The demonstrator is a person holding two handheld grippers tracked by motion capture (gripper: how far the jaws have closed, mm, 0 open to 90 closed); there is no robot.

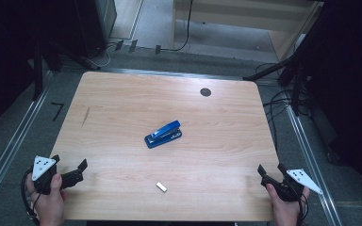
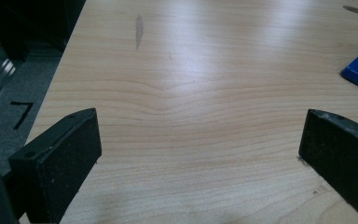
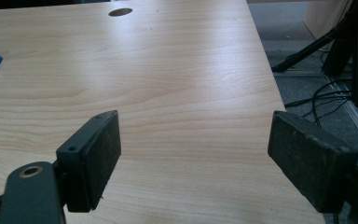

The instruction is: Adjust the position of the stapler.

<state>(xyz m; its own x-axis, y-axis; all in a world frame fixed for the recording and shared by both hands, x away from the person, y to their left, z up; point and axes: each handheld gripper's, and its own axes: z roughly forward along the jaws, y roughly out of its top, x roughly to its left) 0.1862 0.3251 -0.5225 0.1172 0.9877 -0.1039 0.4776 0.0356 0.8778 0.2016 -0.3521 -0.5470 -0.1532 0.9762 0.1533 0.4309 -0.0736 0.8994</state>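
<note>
Lying mid-table, stapler [image 1: 163, 134] well apart from both tongs.

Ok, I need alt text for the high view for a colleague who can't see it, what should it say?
A blue stapler lies near the middle of a light wooden table, with a small white block nearer the person. The left gripper and right gripper, both open and holding nothing, sit at the near corners.

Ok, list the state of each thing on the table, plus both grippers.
Stapler: closed, lying flat near the table's middle, untouched.
Small white block: lying flat near the front edge, apart from the stapler.
Left gripper: open, holding nothing.
Right gripper: open, holding nothing.
</note>
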